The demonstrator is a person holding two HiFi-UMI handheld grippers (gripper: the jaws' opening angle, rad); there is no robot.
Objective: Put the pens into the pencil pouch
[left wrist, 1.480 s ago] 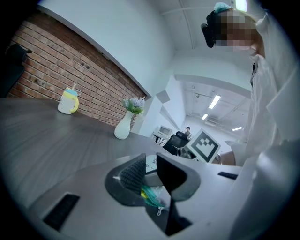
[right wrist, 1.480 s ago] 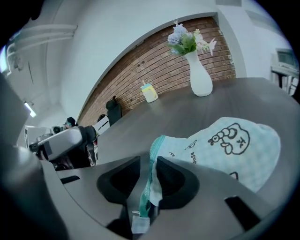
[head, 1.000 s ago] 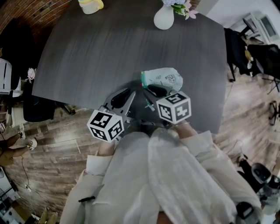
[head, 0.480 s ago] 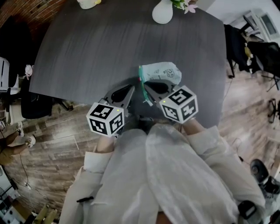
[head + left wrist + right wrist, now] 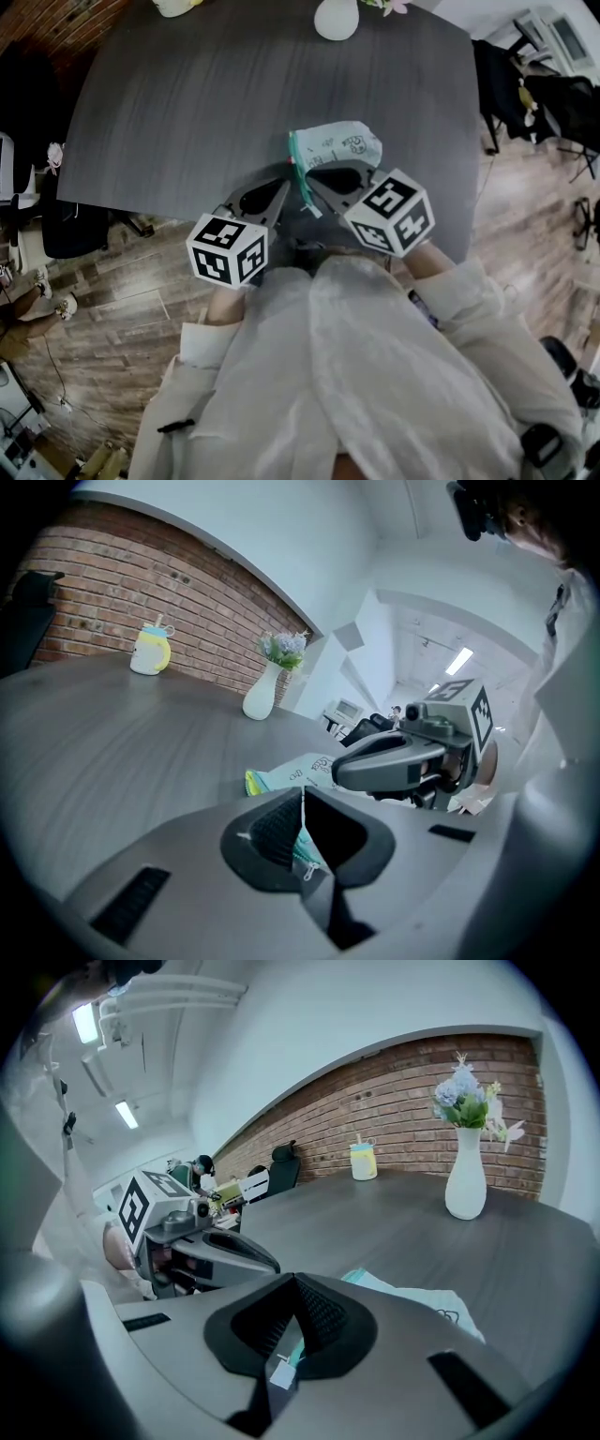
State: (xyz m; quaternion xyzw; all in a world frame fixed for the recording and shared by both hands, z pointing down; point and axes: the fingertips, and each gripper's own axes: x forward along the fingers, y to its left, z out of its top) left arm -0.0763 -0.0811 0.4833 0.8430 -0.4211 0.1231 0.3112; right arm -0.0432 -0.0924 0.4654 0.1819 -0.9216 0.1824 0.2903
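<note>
The pencil pouch [image 5: 345,146] is pale mint with a green zipper edge [image 5: 298,174] and lies near the table's front edge. My left gripper [image 5: 288,182] meets that edge from the left, its jaws closing on the zipper strip [image 5: 303,808], and the pads press on it. My right gripper [image 5: 307,180] comes from the right and is shut on the same edge, with a small zipper tab [image 5: 280,1372] hanging below its jaws. In the left gripper view, the pouch [image 5: 298,765] lies just beyond my left gripper [image 5: 302,797]. No pen shows in any view.
A white vase with flowers [image 5: 336,17] and a yellow cup [image 5: 174,7] stand at the far side of the dark table [image 5: 187,112]. Dark chairs [image 5: 539,89] stand on the wooden floor to the right. The table's front edge runs just under both grippers.
Both grippers went from open to shut on the pouch's green zipper edge. The right gripper rose a little and rolled, and the pouch's near end came up with it.
</note>
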